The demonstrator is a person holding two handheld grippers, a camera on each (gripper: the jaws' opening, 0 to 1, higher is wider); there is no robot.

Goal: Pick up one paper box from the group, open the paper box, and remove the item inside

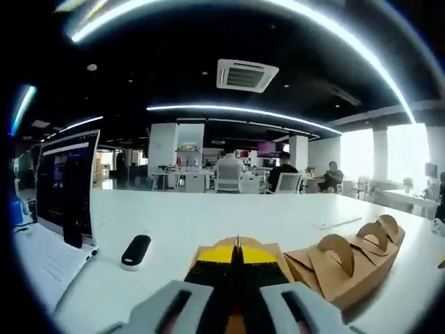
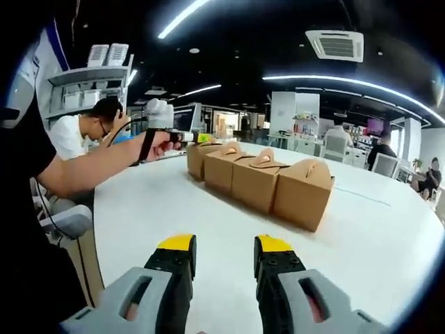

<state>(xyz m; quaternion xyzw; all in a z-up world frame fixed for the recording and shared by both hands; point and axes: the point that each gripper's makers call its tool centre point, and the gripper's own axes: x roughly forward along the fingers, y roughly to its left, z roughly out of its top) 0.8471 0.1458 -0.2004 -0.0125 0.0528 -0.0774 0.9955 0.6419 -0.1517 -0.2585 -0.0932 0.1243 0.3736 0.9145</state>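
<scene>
Several brown paper boxes [image 2: 261, 177] with arched top handles stand in a row on a white table [image 2: 389, 243]. The row also runs off to the right in the left gripper view, as boxes [image 1: 348, 261]. My left gripper [image 1: 236, 256] has its jaws together at the top of the end box [image 1: 268, 249], and a thin edge of the handle shows between the yellow tips. In the right gripper view a hand holds that left gripper [image 2: 170, 136] over the far end box [image 2: 200, 156]. My right gripper [image 2: 222, 245] is open and low over the bare table, short of the nearest box [image 2: 302, 195].
An open laptop [image 1: 66, 188] and a small black device [image 1: 136, 249] sit to the left of the boxes. A flat sheet [image 1: 337, 223] lies farther back. A seated person [image 2: 73, 136] and a chair [image 2: 66, 219] are by the table's edge. Other people sit at distant desks.
</scene>
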